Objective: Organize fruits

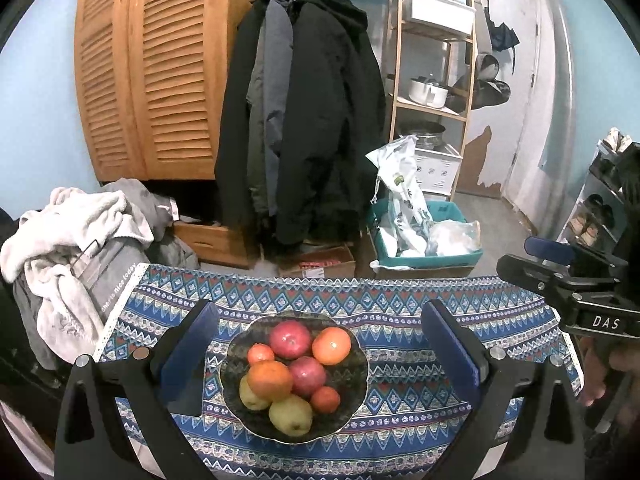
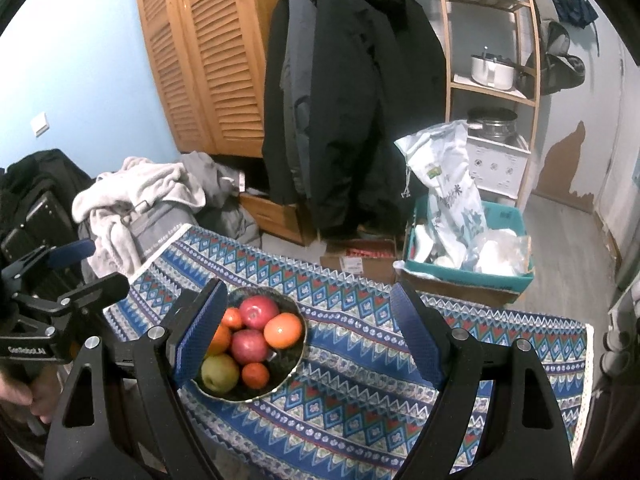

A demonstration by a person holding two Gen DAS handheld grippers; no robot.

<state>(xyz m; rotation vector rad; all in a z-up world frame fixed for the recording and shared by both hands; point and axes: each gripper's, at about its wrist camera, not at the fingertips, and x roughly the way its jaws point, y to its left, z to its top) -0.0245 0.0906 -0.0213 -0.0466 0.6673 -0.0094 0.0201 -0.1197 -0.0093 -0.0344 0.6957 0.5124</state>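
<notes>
A blue patterned woven tablecloth (image 1: 400,320) is seen under one dark scalloped plate (image 1: 352,396), on which are piled two red apples (image 1: 290,338), two large oranges (image 1: 331,345), two yellow-green pears (image 1: 291,414) and two small tangerines (image 1: 325,399); the left gripper (image 1: 320,344) and right gripper (image 2: 308,340) are held above with fingers apart, empty

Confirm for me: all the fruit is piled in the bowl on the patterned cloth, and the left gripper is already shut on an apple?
Not quite. The left gripper is open and holds nothing; its fingers stand wide apart either side of the bowl, as the left wrist view shows. The rest is right: the fruit is piled in the bowl on the patterned cloth.
</notes>
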